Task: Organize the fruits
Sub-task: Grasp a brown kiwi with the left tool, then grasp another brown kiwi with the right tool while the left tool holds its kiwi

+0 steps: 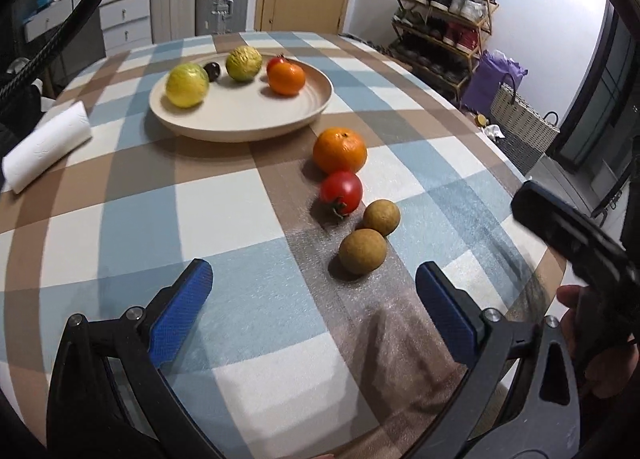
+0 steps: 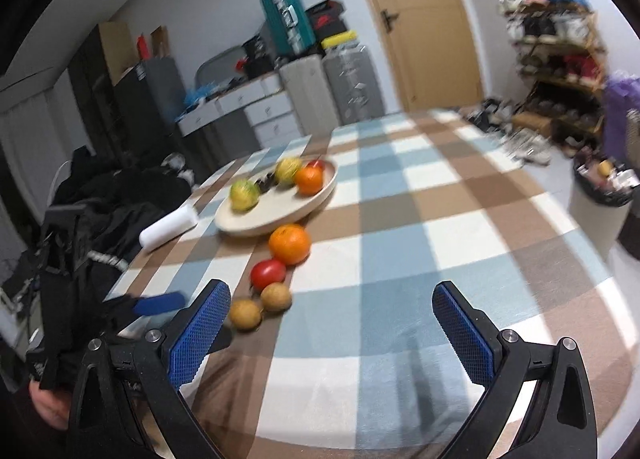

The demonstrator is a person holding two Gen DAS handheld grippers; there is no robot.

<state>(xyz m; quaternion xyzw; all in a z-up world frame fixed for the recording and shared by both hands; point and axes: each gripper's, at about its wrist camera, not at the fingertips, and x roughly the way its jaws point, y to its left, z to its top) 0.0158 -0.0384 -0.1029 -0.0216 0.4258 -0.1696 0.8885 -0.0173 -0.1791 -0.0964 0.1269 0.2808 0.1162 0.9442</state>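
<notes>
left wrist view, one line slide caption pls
Open left gripper faces four loose fruits near a plate already holding five.

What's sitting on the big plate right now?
On the plate are two yellow-green fruits, a small dark fruit between them, and an orange. A red tomato peeks from behind the orange, mostly hidden.

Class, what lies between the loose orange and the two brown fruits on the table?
A red tomato lies between the orange and the brown fruits, clearest in the left wrist view.
</notes>
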